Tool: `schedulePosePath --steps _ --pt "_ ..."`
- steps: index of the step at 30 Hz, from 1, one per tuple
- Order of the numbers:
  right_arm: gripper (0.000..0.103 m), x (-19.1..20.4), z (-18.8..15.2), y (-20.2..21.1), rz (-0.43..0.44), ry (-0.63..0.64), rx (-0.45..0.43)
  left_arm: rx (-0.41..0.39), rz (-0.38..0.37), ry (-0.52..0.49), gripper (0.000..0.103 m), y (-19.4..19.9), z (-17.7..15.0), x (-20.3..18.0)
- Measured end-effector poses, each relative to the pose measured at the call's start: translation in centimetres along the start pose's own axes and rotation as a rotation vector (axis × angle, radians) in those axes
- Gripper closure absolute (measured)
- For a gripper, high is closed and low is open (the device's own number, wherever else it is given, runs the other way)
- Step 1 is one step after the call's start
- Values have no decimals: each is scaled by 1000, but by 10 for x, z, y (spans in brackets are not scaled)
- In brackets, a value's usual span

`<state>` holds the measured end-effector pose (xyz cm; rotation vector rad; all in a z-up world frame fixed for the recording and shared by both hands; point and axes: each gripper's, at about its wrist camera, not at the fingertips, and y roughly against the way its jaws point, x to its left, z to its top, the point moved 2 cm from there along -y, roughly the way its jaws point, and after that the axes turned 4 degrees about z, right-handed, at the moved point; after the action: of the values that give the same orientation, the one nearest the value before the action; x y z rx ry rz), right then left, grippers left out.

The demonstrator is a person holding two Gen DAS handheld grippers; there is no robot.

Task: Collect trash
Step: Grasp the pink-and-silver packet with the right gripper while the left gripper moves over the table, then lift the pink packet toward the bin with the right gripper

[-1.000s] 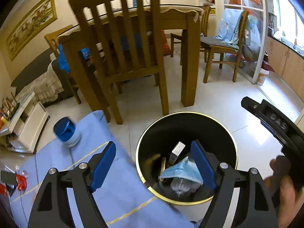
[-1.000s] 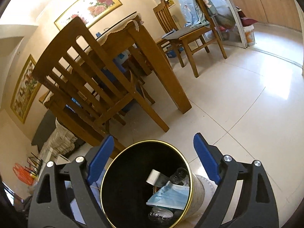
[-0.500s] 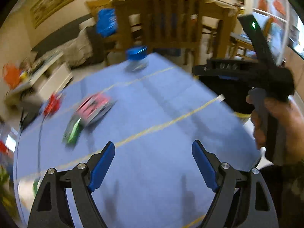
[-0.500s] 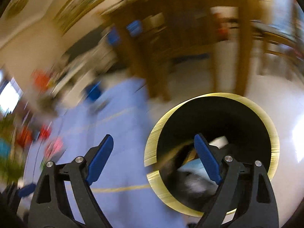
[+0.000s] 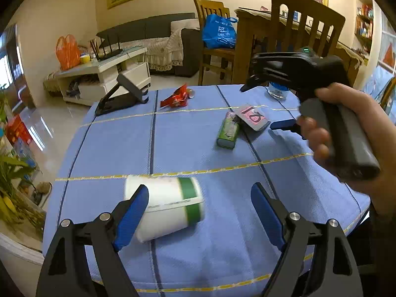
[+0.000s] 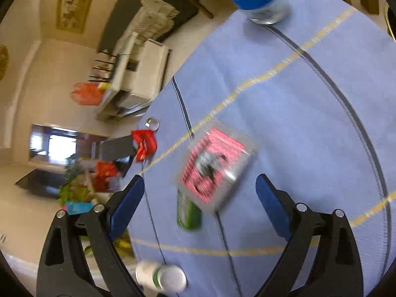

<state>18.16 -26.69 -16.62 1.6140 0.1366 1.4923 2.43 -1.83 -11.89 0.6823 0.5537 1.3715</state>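
The left tongs [image 5: 200, 212] stand wide over the blue-clothed surface [image 5: 188, 138], holding nothing; a white paper cup with green bands [image 5: 165, 208] lies on its side near the front edge. The right tongs [image 6: 200, 205] are wide too, above a pink flat packet [image 6: 215, 165] and a green small carton [image 6: 188, 212], with free cloth around.
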Motion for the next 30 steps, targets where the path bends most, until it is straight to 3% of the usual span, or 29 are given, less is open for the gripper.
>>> schedulePosePath --steps 5,7,9,13,15,18,21,24,26,28,30 --pt "16 14 -3 -27 -142 -15 -26 -11 -28 42 21 2 -2 17" --pt "29 20 -3 -32 -216 13 -56 -16 -36 45 20 2 -2 22" --pt "50 21 0 -37 -254 31 -62 -20 -44 47 20 3 -3 23" --pt "66 15 4 -34 -279 64 -37 -20 -46 56 19 2 -4 25" --pt "81 11 5 -29 -256 69 -30 -23 -46 58 19 2 -3 24" --pt "85 3 7 -16 -205 63 -16 -17 -44 53 18 0 -2 20" --pt "79 -11 8 -12 -79 -33 20 -14 -44 49 18 -1 0 17" --pt "67 -21 5 -10 -52 -87 23 -22 -32 34 18 0 0 13" --pt "67 -26 5 -11 24 -119 16 -16 -27 30 18 -1 0 12" --pt "72 -33 4 -13 83 -136 15 -4 -25 29 18 -4 -1 12" --pt "88 -38 5 -14 142 -155 5 -2 -15 23 18 -4 -1 12"
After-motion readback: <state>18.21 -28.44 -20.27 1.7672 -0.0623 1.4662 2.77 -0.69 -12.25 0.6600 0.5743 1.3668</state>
